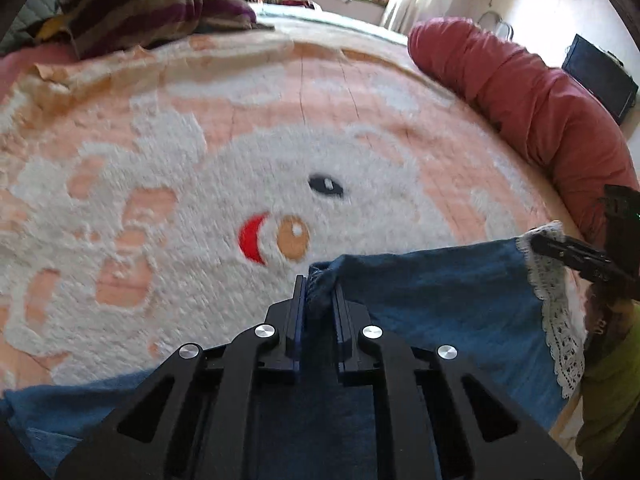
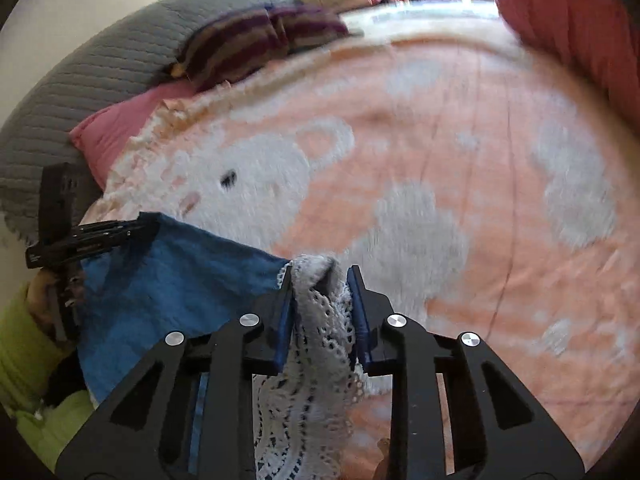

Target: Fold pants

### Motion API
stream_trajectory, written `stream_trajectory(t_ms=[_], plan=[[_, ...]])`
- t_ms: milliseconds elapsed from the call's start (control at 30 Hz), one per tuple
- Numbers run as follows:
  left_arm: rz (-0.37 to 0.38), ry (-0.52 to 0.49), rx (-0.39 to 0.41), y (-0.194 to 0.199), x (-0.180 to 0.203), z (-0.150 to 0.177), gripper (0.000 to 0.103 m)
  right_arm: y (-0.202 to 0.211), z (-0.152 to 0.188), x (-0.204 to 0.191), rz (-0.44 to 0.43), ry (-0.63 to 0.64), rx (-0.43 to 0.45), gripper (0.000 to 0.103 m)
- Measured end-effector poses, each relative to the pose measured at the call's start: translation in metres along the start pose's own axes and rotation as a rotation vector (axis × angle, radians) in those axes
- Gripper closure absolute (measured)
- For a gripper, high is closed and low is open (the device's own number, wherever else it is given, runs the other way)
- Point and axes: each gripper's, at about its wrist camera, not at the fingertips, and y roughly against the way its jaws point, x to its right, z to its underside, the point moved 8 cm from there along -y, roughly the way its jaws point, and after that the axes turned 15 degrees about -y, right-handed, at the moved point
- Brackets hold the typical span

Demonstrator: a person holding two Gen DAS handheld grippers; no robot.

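Note:
Blue pants (image 1: 440, 300) with a white lace hem (image 1: 560, 320) lie at the near edge of a peach and white plush blanket (image 1: 160, 208). My left gripper (image 1: 320, 280) is shut on a bunched fold of the blue cloth at the pants' upper edge. The right gripper (image 1: 538, 240) reaches in from the right onto the lace corner. In the right wrist view, my right gripper (image 2: 320, 272) has a thick wad of lace hem (image 2: 320, 340) squeezed between its blue pads. The left gripper (image 2: 148, 220) holds the far corner of the pants (image 2: 168, 280), and the cloth spans between the two.
A rolled red duvet (image 1: 520, 92) runs along the blanket's right side. A striped purple cushion (image 1: 140, 4) and a pink pillow (image 2: 116, 128) lie at the far left against a grey quilted headboard (image 2: 80, 80). A green sleeve (image 2: 24, 340) shows behind the left gripper.

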Motion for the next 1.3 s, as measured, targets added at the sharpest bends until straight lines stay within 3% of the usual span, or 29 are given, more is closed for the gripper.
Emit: stream_trajectory(t_ms=[167,333,433,500,533,600,667,800,1000,1167,1300], plan=[[-0.056,-0.021,-0.002,-0.009,-0.003,-0.008,0.097,-0.015,-0.023,0.007,0.089,0.043,0.002,0.088],[-0.068,-0.008,-0.041,-0.028,-0.01,0.008,0.093,-0.057,-0.008,0.032,0.157,0.001,-0.094,0.089],[-0.057,0.004,-0.033,-0.03,-0.014,0.013,0.088,-0.058,-0.005,0.036,0.16,-0.01,-0.088,0.087],[-0.047,0.013,-0.027,-0.028,-0.017,0.014,0.08,-0.052,-0.008,0.038,0.175,-0.016,-0.074,0.078],[-0.053,0.02,-0.023,-0.025,-0.02,0.015,0.074,-0.047,-0.009,0.038,0.187,-0.021,-0.064,0.068],[-0.066,0.031,-0.016,-0.016,-0.024,0.019,0.059,-0.029,-0.01,0.037,0.192,-0.028,-0.028,0.063],[-0.062,0.053,0.011,-0.001,-0.027,0.024,0.058,-0.01,-0.008,0.033,0.181,-0.028,0.012,0.056],[-0.096,0.038,0.059,0.039,-0.027,0.04,0.052,0.028,0.016,0.023,0.161,-0.013,0.057,0.053],[-0.144,0.058,0.041,0.084,-0.034,0.084,0.035,0.05,0.067,-0.006,0.141,0.043,0.026,0.052],[-0.192,0.116,0.003,0.107,-0.054,0.116,0.035,0.045,0.097,-0.044,0.11,0.127,-0.015,0.051],[-0.267,0.122,-0.067,0.11,-0.065,0.143,0.035,0.028,0.11,-0.061,0.167,0.181,-0.052,0.048]])
